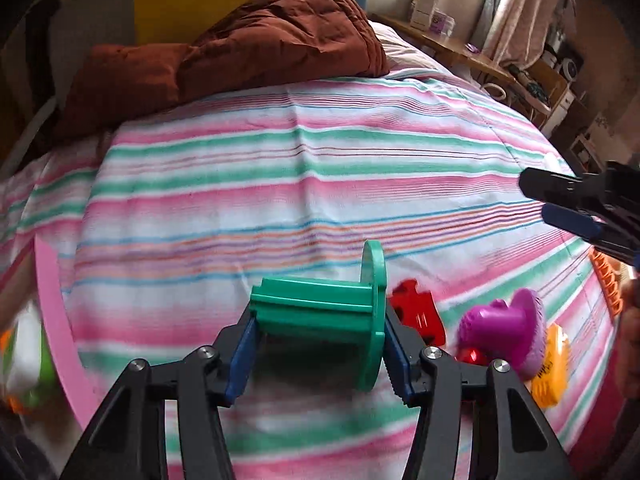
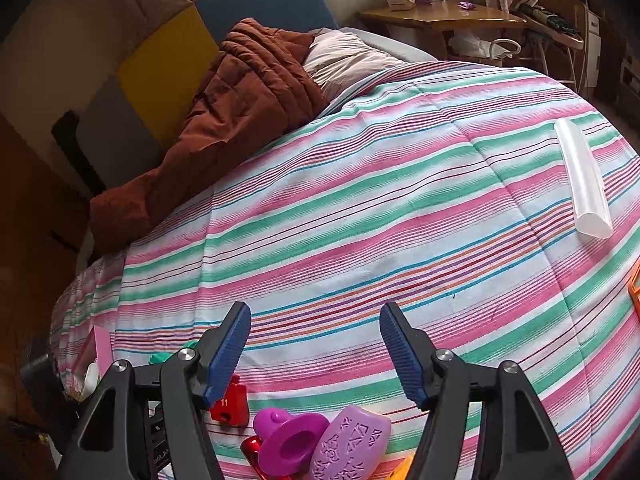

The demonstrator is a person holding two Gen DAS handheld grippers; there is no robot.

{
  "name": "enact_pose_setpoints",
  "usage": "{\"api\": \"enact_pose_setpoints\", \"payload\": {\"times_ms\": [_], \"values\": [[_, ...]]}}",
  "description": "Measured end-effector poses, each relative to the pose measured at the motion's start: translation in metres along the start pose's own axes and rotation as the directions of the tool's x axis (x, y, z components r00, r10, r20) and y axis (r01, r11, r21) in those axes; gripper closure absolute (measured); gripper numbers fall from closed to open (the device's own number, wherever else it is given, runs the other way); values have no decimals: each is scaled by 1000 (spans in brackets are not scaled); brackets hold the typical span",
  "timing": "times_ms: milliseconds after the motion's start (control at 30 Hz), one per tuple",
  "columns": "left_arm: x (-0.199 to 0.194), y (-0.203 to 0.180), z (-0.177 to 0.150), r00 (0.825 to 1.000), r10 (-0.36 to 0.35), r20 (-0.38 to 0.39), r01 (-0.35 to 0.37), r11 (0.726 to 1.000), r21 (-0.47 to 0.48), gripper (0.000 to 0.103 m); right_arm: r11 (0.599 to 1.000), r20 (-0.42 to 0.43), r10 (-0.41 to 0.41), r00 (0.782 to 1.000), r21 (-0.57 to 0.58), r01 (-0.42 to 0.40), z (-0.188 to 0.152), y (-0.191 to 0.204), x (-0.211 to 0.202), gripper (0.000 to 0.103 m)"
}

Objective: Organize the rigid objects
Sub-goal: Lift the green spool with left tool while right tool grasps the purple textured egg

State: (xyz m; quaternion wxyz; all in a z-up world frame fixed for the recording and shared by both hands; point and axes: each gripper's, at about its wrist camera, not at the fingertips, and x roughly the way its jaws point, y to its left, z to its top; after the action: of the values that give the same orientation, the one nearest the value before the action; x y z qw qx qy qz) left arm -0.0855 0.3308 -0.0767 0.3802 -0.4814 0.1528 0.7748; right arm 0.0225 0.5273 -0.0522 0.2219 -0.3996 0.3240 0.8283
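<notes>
My left gripper (image 1: 318,344) is shut on a green plastic spool (image 1: 320,312) and holds it above the striped bedspread (image 1: 280,184). Right of it lie a red block (image 1: 420,312), a magenta plunger-shaped toy (image 1: 500,328) and a yellow piece (image 1: 554,364). My right gripper (image 2: 316,352) is open and empty above the bedspread; it also shows in the left wrist view (image 1: 536,196). Under it lie the red block (image 2: 230,404), the magenta toy (image 2: 290,440) and a lilac embossed piece (image 2: 352,444). A clear tube (image 2: 584,176) lies far right.
A pink box edge (image 1: 60,320) is at the left, with blurred items inside. An orange ridged piece (image 1: 608,284) lies at the right. A brown quilt (image 1: 240,48) and pillow (image 2: 344,60) sit at the bed's head. A wooden desk (image 2: 440,16) stands beyond.
</notes>
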Motion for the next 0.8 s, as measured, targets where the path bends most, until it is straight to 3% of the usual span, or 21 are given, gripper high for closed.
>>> {"api": "enact_pose_setpoints", "payload": {"times_ms": [233, 300, 500, 667, 800], "values": [[-56, -1, -36, 997, 10, 82, -11, 1000, 5, 48, 991, -143, 104, 984, -68, -114, -12, 17, 17, 35], [-72, -2, -48, 995, 6, 104, -7, 1000, 12, 48, 989, -172, 91, 981, -100, -109, -17, 23, 21, 35], [-95, -6, -72, 991, -25, 131, 26, 1000, -5, 48, 983, -195, 30, 980, -171, -64, -26, 29, 26, 35], [-116, -2, -90, 987, -39, 158, 40, 999, 0, 48, 993, -140, 77, 987, -77, -88, -20, 9, 5, 35], [-125, 8, -99, 984, -49, 169, 54, 998, -24, 48, 996, -129, 4, 992, -90, -16, -23, -6, -16, 35]]}}
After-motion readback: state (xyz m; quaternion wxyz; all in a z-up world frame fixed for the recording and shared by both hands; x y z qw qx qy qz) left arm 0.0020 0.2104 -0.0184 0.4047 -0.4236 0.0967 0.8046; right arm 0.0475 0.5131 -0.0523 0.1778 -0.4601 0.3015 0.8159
